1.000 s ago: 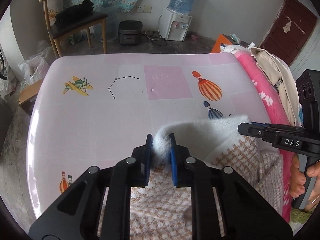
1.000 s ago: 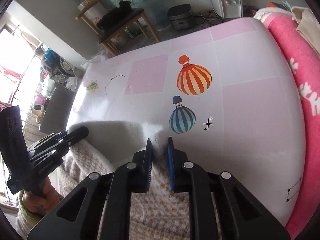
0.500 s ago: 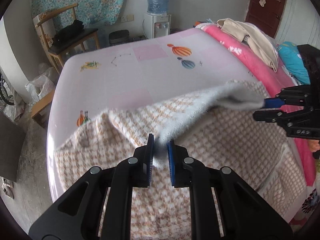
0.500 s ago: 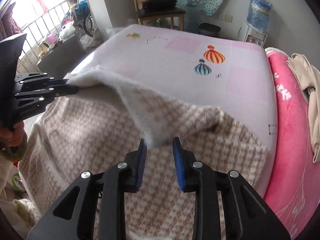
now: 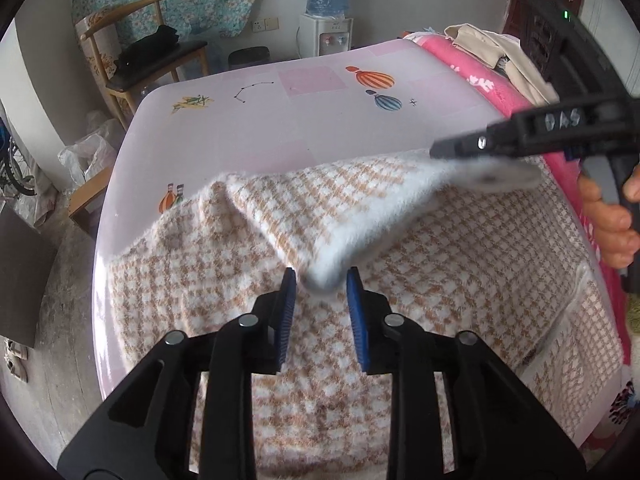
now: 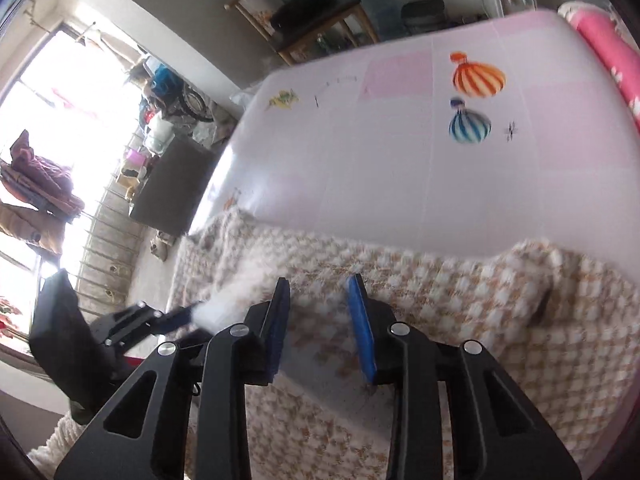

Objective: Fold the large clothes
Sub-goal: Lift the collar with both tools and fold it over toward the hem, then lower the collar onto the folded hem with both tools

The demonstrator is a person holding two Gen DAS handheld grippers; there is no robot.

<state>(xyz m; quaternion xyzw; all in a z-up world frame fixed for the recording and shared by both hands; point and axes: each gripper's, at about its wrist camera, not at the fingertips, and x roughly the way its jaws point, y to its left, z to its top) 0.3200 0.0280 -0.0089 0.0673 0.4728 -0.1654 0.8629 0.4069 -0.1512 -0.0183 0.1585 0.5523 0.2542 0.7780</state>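
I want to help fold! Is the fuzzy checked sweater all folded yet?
Not yet. One fold looks done: the far edge of the checked sweater lies doubled over on the pink bed sheet. The left gripper and right gripper are opening, letting go. It is wide and loose, so more folds remain.

Right-wrist view motion-blurred; checked blanket [image 5: 460,264] cut off by lower frame edge.
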